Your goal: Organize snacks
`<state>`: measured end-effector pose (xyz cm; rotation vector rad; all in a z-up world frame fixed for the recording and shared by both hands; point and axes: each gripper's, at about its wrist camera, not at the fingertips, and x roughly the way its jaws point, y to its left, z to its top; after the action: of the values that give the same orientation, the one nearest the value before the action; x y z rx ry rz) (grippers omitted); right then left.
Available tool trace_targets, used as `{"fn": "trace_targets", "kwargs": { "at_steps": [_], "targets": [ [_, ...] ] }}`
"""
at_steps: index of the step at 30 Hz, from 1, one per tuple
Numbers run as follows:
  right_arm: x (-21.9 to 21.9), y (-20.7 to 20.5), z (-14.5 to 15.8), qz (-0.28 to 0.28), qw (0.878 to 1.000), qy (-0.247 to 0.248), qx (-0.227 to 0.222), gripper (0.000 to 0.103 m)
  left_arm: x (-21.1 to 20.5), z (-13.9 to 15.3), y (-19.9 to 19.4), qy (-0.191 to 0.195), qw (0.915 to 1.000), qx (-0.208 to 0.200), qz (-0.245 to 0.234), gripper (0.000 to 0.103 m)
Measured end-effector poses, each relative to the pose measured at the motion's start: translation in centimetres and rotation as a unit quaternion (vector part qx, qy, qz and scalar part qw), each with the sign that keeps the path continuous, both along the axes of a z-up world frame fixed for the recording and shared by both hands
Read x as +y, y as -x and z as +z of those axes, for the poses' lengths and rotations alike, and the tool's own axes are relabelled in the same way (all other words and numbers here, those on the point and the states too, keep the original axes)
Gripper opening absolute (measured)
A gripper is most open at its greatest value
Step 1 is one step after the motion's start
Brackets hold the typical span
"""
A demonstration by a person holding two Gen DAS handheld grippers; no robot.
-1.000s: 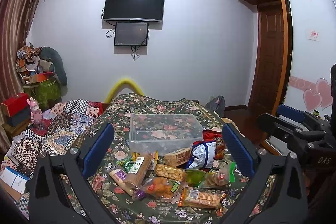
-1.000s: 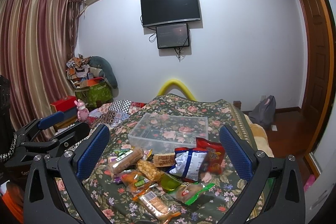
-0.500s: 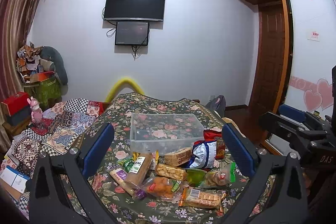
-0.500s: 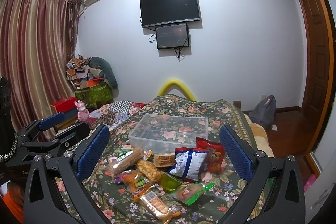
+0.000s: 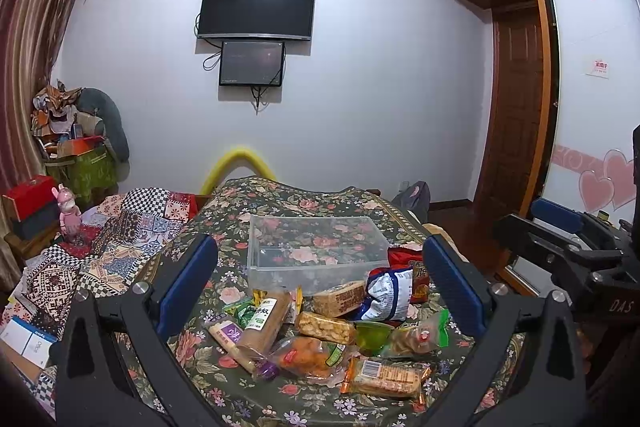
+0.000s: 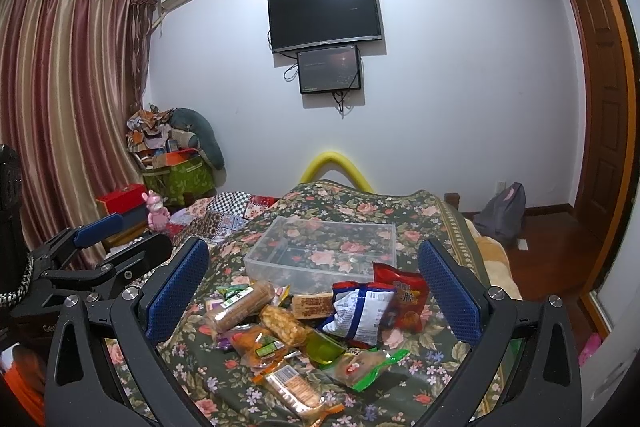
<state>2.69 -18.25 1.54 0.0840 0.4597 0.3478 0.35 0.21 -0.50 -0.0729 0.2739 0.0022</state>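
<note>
1. Left tool (image 5: 320, 287) and right tool (image 6: 314, 287): jaws spread wide, nothing held, above the bed (image 5: 320, 399).
2. Snack packets (image 5: 320, 331): piled on the floral bedspread.
3. Clear bin (image 5: 316, 247): just behind the pile.

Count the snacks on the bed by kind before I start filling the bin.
Puffed bags: 2, the blue-white bag and the red bag
jelly cup: 1
clear-wrapped packs: 7
small sachets, partly hidden: at least 2
Total: at least 12
</note>
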Motion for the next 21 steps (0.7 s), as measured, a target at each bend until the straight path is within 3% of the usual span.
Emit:
{"fn": "trace_targets", "kwargs": {
  "at_steps": [10,14,21],
  "targets": [
    [0.1,-0.5,-0.7,0.008,1.0,0.003,0.007,0.103,0.2,-0.4,-0.5,0.003,1.0,0.001,-0.001,0.103],
    [-0.2,-1.2,-1.7,0.004,1.0,0.009,0.019,0.103,0.3,-1.1,-1.5,-0.004,0.9998,0.02,-0.008,0.089],
    [-1.5,-3.5,-5.2,-0.001,0.997,0.022,0.076,0.1,0.9,-3.9,-4.4,-0.006,0.9969,0.078,-0.015,0.08]
  ]
}}
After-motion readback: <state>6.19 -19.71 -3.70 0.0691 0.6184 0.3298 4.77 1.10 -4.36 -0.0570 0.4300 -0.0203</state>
